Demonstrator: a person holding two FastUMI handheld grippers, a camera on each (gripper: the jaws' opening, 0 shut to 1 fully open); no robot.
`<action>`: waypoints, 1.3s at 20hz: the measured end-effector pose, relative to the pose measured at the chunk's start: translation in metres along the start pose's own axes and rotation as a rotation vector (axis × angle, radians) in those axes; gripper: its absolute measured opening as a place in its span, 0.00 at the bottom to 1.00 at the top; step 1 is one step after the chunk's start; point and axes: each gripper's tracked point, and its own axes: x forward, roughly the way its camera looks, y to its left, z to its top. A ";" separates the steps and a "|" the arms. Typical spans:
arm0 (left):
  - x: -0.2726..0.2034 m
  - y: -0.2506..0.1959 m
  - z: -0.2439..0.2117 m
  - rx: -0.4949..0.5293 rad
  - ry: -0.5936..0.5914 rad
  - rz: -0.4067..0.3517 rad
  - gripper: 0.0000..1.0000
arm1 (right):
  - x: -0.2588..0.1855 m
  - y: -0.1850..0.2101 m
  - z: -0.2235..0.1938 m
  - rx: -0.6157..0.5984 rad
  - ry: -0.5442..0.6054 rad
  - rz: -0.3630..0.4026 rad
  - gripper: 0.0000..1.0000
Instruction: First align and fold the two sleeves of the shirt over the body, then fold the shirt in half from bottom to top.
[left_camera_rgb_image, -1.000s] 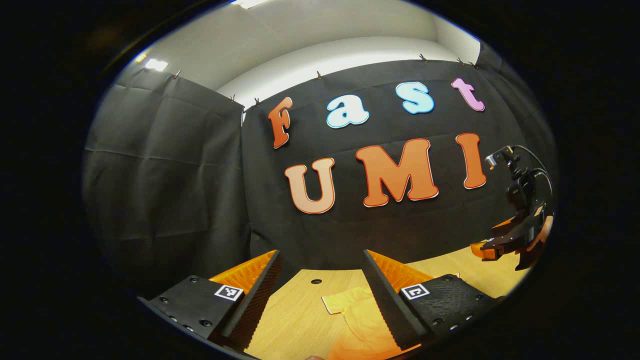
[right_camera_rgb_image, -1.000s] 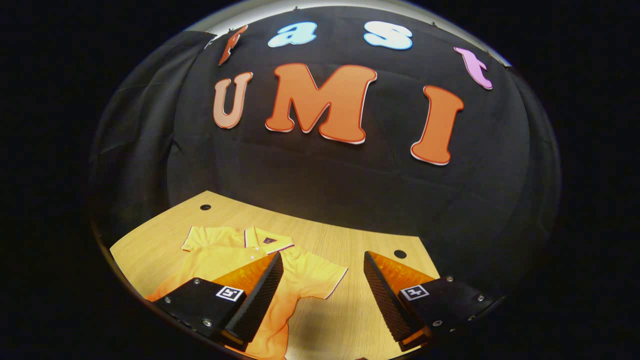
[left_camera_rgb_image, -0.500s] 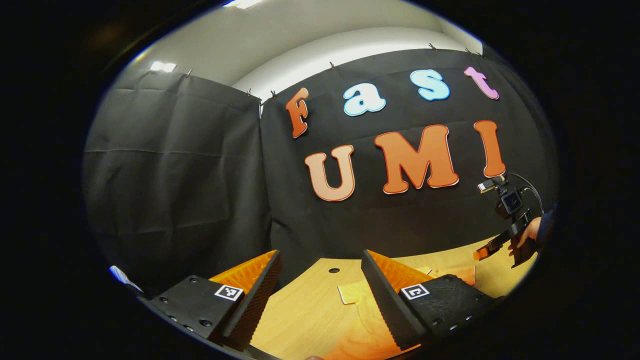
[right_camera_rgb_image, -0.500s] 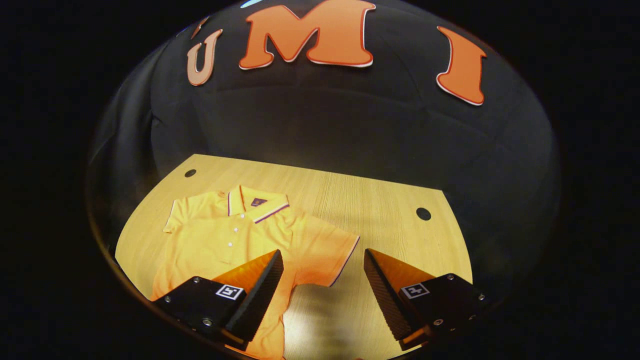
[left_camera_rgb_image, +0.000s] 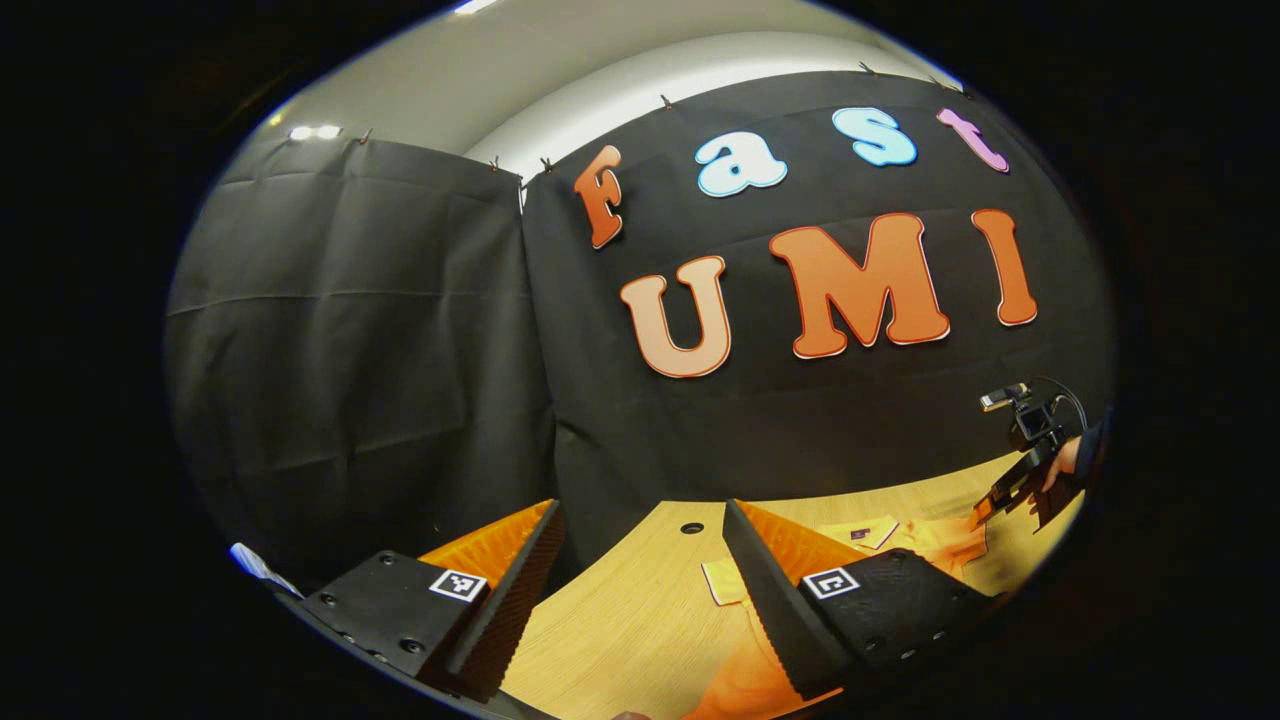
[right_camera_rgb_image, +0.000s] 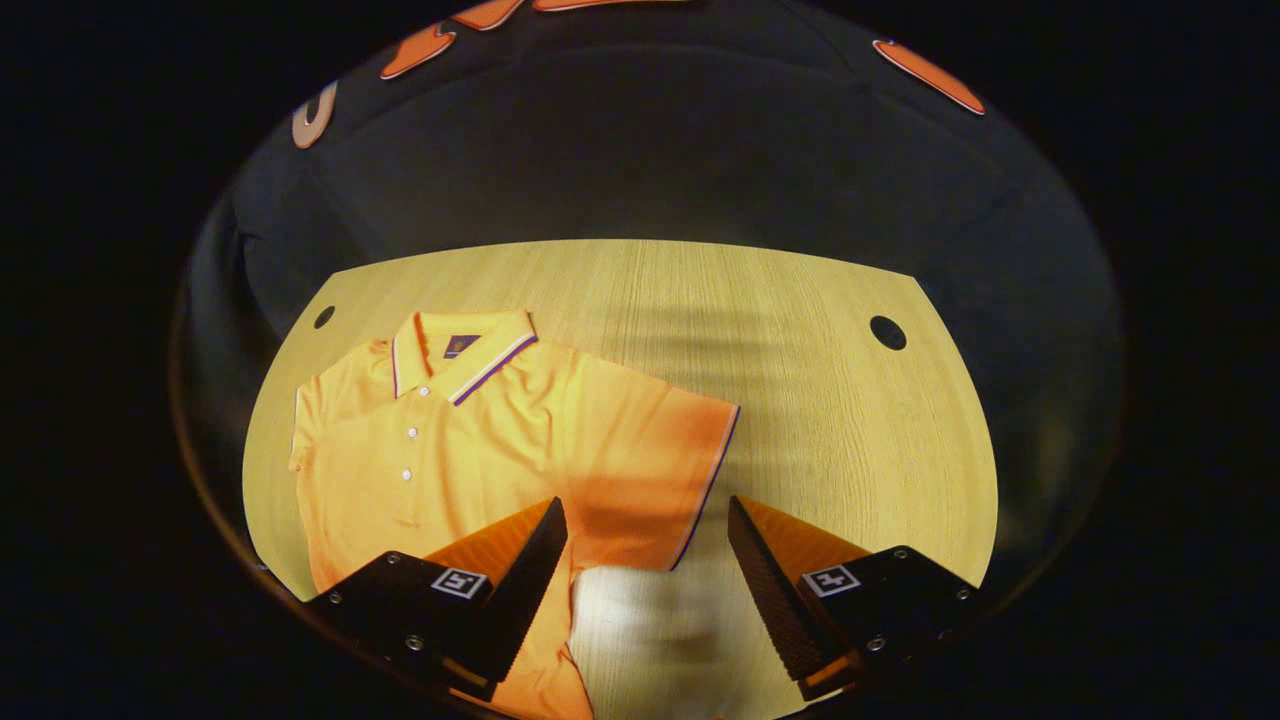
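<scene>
The right hand-held gripper (right_camera_rgb_image: 648, 560) hangs wide open, holding nothing, above the shirt (right_camera_rgb_image: 480, 440), its sleeve hem between the fingers. The shirt lies flat on the desk (right_camera_rgb_image: 830, 420). The left hand-held gripper (left_camera_rgb_image: 640, 580) is equally open and empty beside the shirt's other sleeve.

One shirt (right_camera_rgb_image: 470, 440) lies on one tabletop (right_camera_rgb_image: 830, 420). It has two sleeves and one collar (right_camera_rgb_image: 462, 350). The tabletop has two round holes.

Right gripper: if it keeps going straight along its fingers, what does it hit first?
Likely the shirt's right sleeve: its hem sits between the open fingers of the right gripper, with bare table beside it. Depth is unclear.
</scene>
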 end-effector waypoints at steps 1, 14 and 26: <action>0.006 -0.003 -0.004 -0.004 0.013 -0.019 1.00 | 0.005 -0.003 0.002 0.018 0.024 -0.002 0.99; 0.049 0.027 -0.048 0.006 0.145 -0.009 0.99 | 0.075 -0.029 -0.017 0.137 0.314 -0.067 0.91; 0.082 0.029 -0.075 -0.042 0.203 -0.048 0.99 | 0.073 0.005 -0.009 0.214 0.322 -0.005 0.09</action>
